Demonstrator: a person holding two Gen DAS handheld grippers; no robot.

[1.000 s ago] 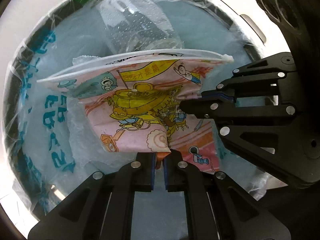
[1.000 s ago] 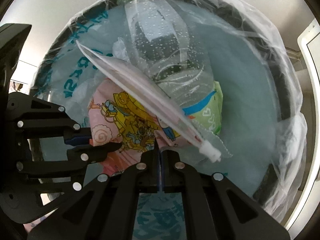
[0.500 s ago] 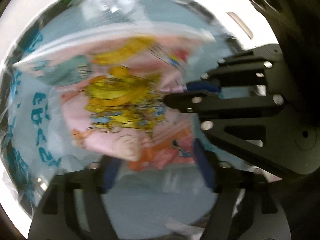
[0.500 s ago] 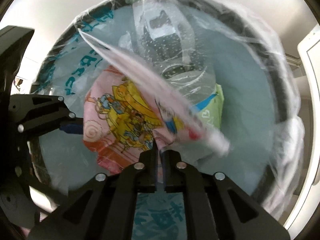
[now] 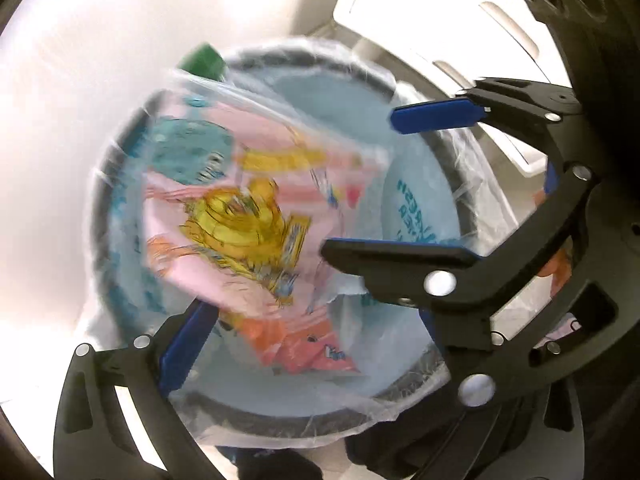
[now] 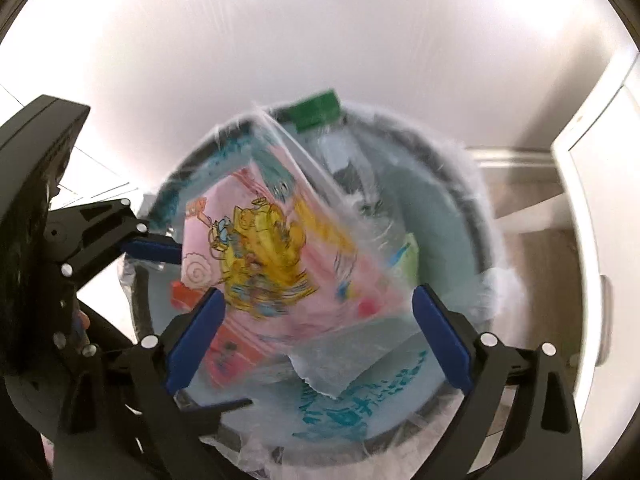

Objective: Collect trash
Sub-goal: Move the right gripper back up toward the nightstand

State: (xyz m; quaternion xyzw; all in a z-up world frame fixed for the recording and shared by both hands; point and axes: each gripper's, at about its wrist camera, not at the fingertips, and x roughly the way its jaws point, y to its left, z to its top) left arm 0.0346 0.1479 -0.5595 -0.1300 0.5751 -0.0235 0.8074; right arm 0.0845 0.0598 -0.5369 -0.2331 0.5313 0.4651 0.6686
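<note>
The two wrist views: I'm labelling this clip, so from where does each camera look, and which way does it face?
Left wrist: on the left gripper, facing steeply down into the lined trash bin; its opening fingers and the right gripper show.
Right wrist: on the right gripper, facing down likewise; the left gripper shows.
Shared: cartoon zip bag, green-capped bottle.

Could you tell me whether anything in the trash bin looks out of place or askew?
Mildly, yes: the pink cartoon bag lies tilted across the lined bin, not settled flat, and the green-capped bottle pokes up at the far rim. Nothing has spilled outside.
</note>
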